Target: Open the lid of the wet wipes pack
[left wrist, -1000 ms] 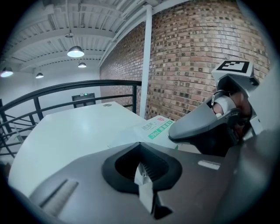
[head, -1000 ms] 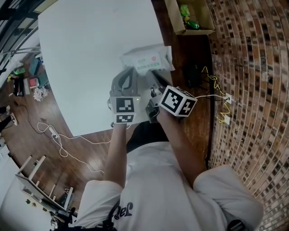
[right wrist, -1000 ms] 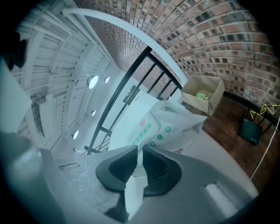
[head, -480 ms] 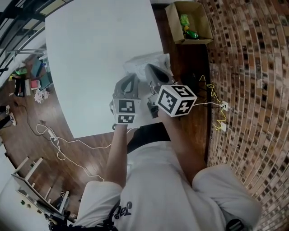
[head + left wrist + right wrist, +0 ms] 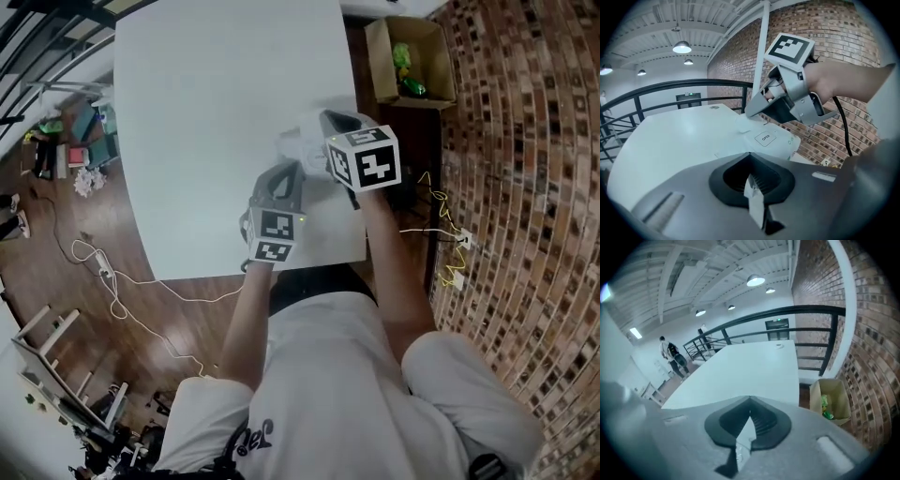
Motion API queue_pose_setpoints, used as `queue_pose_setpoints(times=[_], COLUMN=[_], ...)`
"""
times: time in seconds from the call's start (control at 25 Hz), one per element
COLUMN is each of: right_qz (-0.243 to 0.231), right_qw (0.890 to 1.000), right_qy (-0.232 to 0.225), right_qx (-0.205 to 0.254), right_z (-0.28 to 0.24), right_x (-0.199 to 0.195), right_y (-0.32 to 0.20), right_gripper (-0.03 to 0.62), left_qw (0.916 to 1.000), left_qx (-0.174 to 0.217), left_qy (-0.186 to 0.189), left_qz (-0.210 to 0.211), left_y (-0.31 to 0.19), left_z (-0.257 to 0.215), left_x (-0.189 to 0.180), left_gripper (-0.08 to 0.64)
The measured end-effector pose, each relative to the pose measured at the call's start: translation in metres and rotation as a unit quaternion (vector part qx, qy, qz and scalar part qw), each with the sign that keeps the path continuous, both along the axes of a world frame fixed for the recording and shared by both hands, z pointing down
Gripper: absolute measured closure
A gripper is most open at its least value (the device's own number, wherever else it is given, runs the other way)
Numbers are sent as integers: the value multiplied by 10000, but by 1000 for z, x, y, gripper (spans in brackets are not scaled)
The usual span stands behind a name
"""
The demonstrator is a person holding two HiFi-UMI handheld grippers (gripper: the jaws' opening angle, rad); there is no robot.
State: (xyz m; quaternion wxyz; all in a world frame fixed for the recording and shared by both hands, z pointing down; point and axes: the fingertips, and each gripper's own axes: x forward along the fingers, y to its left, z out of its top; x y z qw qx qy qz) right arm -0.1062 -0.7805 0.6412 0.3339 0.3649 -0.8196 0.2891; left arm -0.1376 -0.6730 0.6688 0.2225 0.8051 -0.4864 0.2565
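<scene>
The white wet wipes pack (image 5: 302,142) lies near the table's right edge. Its flat "OPEN" tab (image 5: 765,138) shows in the left gripper view. My left gripper (image 5: 281,171) is at the pack's near end. It is shut, with a thin white strip of the wrapper pinched in it (image 5: 757,201). My right gripper (image 5: 324,120) reaches over the pack, its tip (image 5: 749,112) on the far end where a small white flap stands up. It is shut, and a white sliver with green print sits between its jaws (image 5: 743,441). The right gripper hides much of the pack in the head view.
The white table (image 5: 216,112) stretches far to the left of the pack. A cardboard box (image 5: 412,61) with green items stands on the floor beyond the table's right edge, beside the brick wall. Yellow and white cables (image 5: 441,220) lie on the floor. A black railing (image 5: 670,91) runs behind the table.
My right gripper has moved from near my body out over the pack's far end and rolled over; its cube now faces differently. The left gripper has stayed at the pack's near end.
</scene>
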Motion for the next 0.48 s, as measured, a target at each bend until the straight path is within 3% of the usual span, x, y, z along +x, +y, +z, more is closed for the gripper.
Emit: queue_pose_setpoints(times=[0.24, 0.48], right_qz=[-874, -1017], right_qw=[9856, 9822], right_qy=[1269, 1351], right_qx=[-693, -815], right_z=[38, 45], right_x=[2, -8], right_y=[13, 19], right_gripper=[601, 601], left_qw=[9999, 9998], left_qx=[-109, -152], left_qy=[-57, -120], left_qz=[61, 57], left_y=[-2, 0], left_z=[-1, 0], left_x=[1, -3], left_gripper=[545, 545])
